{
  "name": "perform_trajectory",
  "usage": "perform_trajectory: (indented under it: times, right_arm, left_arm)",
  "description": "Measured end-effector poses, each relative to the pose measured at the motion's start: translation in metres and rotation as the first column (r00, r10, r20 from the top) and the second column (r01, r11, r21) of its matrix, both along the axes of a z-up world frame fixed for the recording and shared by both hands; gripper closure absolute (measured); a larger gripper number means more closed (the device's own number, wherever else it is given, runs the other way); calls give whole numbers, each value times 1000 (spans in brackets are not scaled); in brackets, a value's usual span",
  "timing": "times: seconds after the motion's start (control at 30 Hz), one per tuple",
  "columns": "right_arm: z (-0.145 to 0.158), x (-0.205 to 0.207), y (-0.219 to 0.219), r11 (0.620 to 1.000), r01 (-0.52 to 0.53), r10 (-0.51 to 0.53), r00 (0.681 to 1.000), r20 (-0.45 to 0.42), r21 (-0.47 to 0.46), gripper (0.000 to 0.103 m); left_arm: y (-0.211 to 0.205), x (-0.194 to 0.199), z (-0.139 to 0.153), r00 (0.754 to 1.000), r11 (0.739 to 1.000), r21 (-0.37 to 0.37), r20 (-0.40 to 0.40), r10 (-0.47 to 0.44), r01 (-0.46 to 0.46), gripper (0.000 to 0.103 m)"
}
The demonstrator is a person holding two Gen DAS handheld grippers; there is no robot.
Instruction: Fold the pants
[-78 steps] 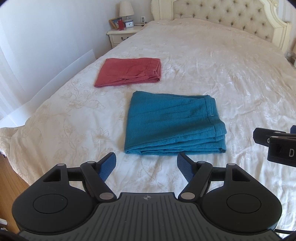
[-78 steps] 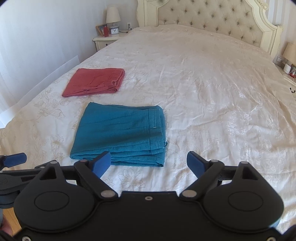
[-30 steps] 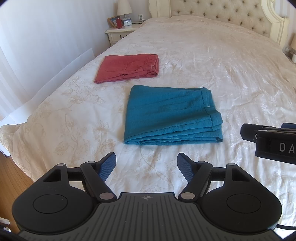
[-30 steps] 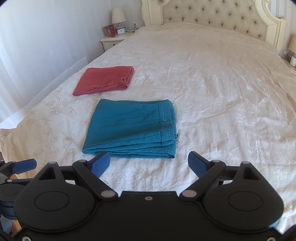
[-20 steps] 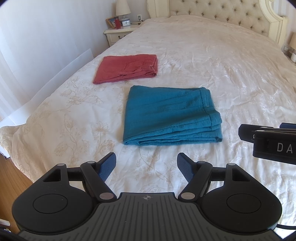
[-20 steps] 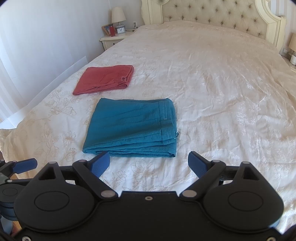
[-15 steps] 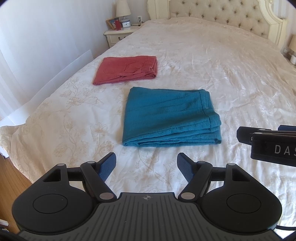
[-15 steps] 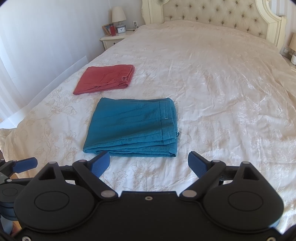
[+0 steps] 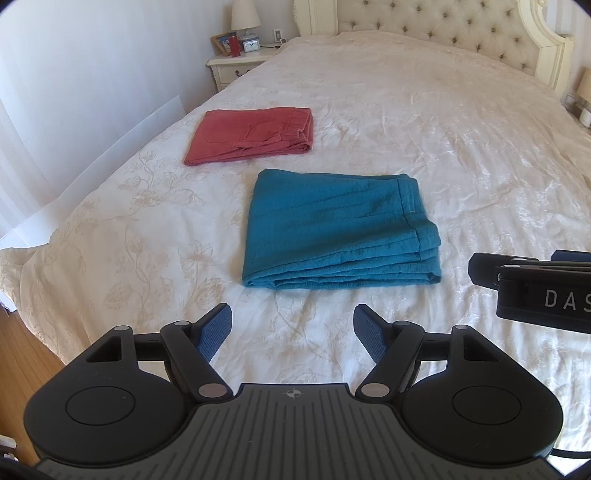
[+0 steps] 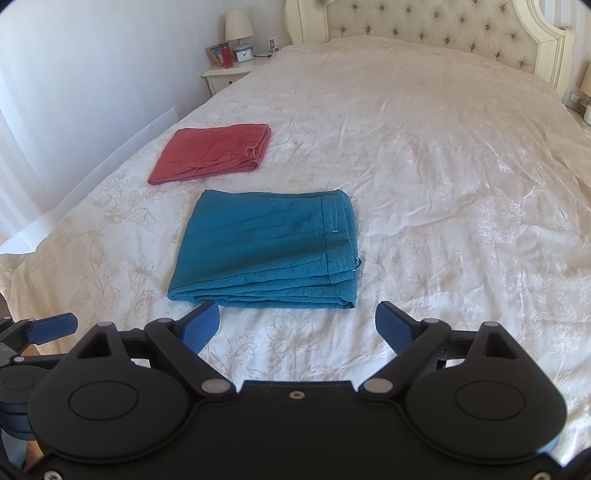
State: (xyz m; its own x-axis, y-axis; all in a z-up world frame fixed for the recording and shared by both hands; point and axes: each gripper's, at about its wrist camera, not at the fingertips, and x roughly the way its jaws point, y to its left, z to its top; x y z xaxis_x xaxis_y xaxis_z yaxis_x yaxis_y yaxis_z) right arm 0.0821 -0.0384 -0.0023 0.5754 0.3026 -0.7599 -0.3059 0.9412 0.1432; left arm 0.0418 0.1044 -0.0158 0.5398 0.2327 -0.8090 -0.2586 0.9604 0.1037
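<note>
The blue-green soft cloth pants point(image 9: 340, 229) lie folded in a neat flat square near the foot of the big bed with the cream flowery cover point(image 9: 424, 122). They look done, or very close to done. A second pair, the dusty red folded pants point(image 9: 251, 134), lies a bit further up the bed, apart from the blue ones.

The cloth looks light, floppy and a bit crinkly. It will sag and slide open if you lift it by one layer. I think the best place to take hold is the thick stacked edge nearest us, pinching all the layers together, one hold near each corner.

The left gripper point(image 9: 291, 328) hangs over the bed just short of the blue pants, its jaws apart with nothing in them. The right gripper point(image 10: 297, 325) is beside it, jaws wide apart and empty too. Neither one touches the cloth.

The bed cover is soft and a little wrinkled, so things sink in. Behind is a padded cream headboard point(image 9: 443, 33), and a small white bedside table point(image 9: 236, 68) with a lamp point(image 9: 245, 16) and a clock.
</note>
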Motion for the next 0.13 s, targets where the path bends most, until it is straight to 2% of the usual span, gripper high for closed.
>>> perform_trajectory:
  times: [0.13]
  right_arm:
    - [0, 1, 0, 1000, -1, 1, 1000, 0, 2, 10]
  left_arm:
    - [0, 0, 0, 1000, 1000, 0, -1, 2, -2, 32]
